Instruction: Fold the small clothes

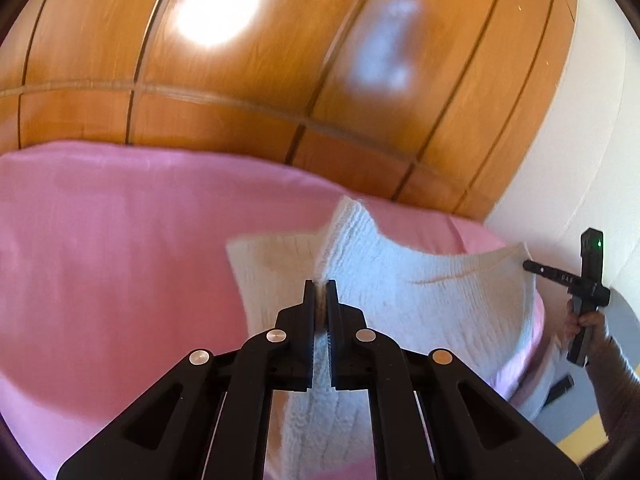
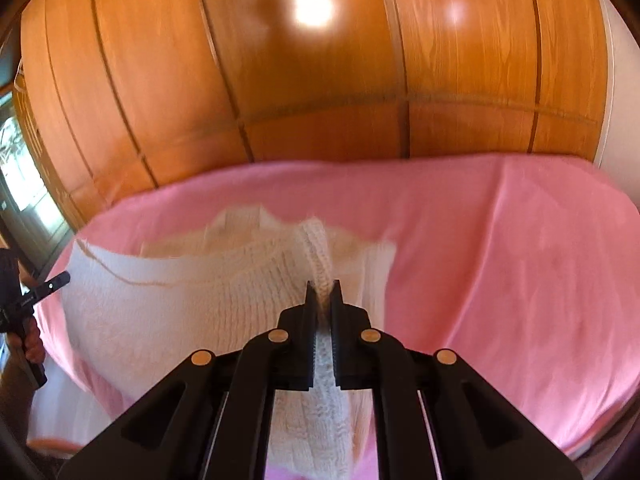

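Left gripper (image 1: 320,286) | right gripper (image 2: 324,286) | both clenched on white knit garment (image 1: 420,292) | keep your corners level over pink sheet (image 1: 100,240)

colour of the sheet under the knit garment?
Pink. The sheet shows best in the right wrist view, spread under the white knit garment.

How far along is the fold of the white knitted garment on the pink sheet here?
Done: both grips are made. The left gripper and right gripper are each shut on an edge of the white knitted garment. In hand: those edges are raised off the pink sheet. Left: no finished fold shows; the raised edges must be carried over and laid flat.
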Demonstrator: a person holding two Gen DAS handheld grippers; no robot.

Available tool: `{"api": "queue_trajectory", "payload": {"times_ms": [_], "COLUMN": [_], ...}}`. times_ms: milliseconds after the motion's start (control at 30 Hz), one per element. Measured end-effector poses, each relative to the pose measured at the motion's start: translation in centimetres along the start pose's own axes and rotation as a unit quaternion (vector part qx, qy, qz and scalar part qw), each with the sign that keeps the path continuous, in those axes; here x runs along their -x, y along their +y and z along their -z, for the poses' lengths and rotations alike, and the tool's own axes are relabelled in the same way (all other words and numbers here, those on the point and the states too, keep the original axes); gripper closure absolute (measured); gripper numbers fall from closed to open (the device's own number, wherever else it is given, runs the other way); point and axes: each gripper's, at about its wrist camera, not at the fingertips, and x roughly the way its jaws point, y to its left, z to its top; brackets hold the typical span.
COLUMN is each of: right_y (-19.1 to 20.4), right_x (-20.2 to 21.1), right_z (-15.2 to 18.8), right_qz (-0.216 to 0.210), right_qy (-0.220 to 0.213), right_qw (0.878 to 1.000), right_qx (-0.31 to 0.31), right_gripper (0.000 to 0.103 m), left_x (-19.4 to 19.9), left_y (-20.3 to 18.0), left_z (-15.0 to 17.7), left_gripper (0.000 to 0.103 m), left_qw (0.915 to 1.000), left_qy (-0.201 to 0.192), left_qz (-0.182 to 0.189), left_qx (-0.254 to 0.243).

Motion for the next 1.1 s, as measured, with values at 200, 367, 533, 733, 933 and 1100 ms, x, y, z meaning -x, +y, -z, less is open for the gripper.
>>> {"api": "queue_trajectory", "payload": {"times_ms": [200,367,533,733,933,1100], "right_y": [-1.9,-3.5,-4.4,-2.3,4.5,9.1], "right_x": [-8.6,-17.3,-22.3,-19.5,-18.4,-22.7], "right_z": [-4.7,-5.3,-3.7,-4.7,-4.8,-2.1], "right_qz": [0.022,0.059,0.082,0.088,-0.040,-0.050], "right_qy": [0.006,0.056,0.111,0.064,0.077,0.157], "right_qw": [0.999,0.994,0.988,0.994,0.996,0.983], "right_qx": [-0.037,-0.066,-0.071,-0.021,0.032,0.084], "right_gripper": [0.098,0.098,0.097,0.074,0.061,0.066], "left_x": [-7.3,-14.4,-19.5,-15.8,-16.8,-21.8], "left_y": [2.8,5.5,7.9,5.7,-0.2,-0.9], "left_z": [-5.0,-6.0,-5.5,-6.0,-5.1,-2.3], "left_gripper": [0.099,0.100,0.103,0.103,0.052,0.089], "left_qw": [0.9990,0.9947,0.9798,0.9880,0.9918,0.9778], "left_qy": [0.008,0.053,0.105,0.068,0.103,0.189], "left_qz": [-0.043,-0.077,-0.162,-0.136,-0.032,-0.038], "left_qx": [0.012,0.043,0.053,0.028,-0.069,-0.081]}}
